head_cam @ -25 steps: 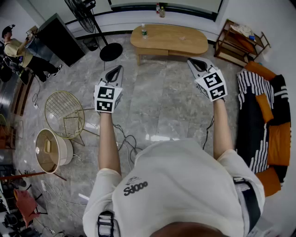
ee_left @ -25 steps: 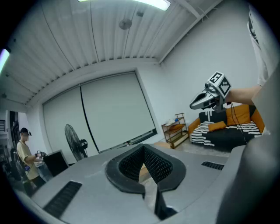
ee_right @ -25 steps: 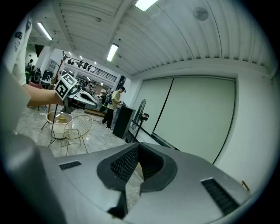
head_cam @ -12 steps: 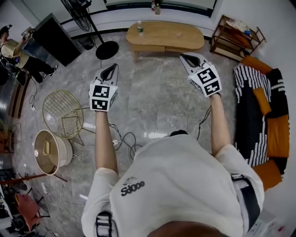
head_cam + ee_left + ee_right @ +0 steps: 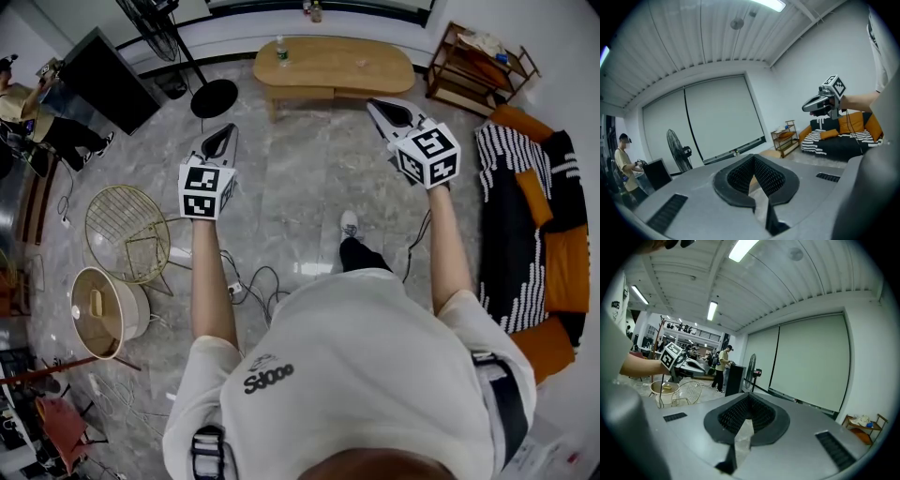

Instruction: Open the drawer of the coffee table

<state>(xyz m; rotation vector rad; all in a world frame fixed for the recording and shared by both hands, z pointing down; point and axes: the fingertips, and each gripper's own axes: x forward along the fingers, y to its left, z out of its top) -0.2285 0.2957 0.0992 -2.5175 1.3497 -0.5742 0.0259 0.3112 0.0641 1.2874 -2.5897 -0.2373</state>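
My left gripper and right gripper are clenched on nothing; the wooden coffee table drawer looks rigid, probably easy-sliding, best gripped at its front edge

We have a wide bare floor ahead of us, and nothing stands between our two grippers and the coffee table. The left gripper and the right gripper are up in the air, well apart, with open room between them. On the left, the fan's round foot sits near the table's end, and a big black box stands past it. A wire chair and a round tub fill the low left side, and cables lie on the floor near us. On the right, the sofa runs along the wall and a wooden shelf fills the corner. A bottle stands on the table's left part.
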